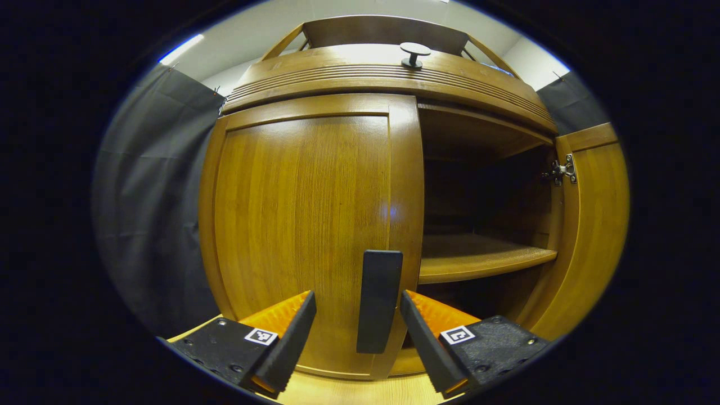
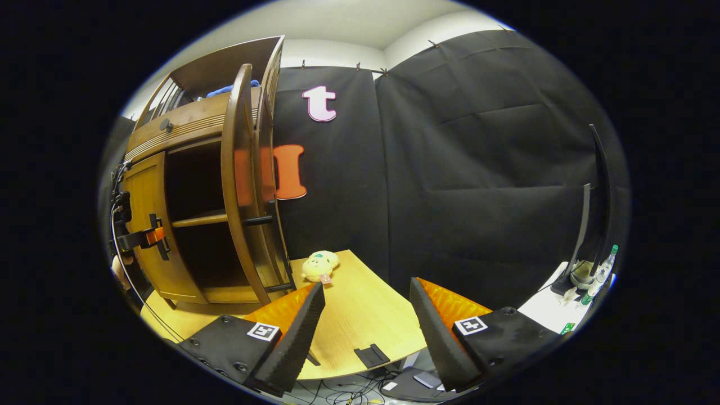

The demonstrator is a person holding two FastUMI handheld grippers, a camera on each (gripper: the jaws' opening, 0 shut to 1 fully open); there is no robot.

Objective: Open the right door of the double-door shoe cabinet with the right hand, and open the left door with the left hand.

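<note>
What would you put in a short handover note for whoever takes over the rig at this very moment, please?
Left tool: open, straddling the handle of the left door, not yet closed on it.
Right tool: open, holding nothing, drawn back from the cabinet above the table.
Right door: swung wide open, showing the shelf inside.
Done: the right door.
Left: the left door is shut; close the left tool on its handle and pull it open.

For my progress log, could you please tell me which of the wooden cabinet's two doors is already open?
The right wooden door is swung open, exposing the shelf; the left wooden door is closed.
</note>
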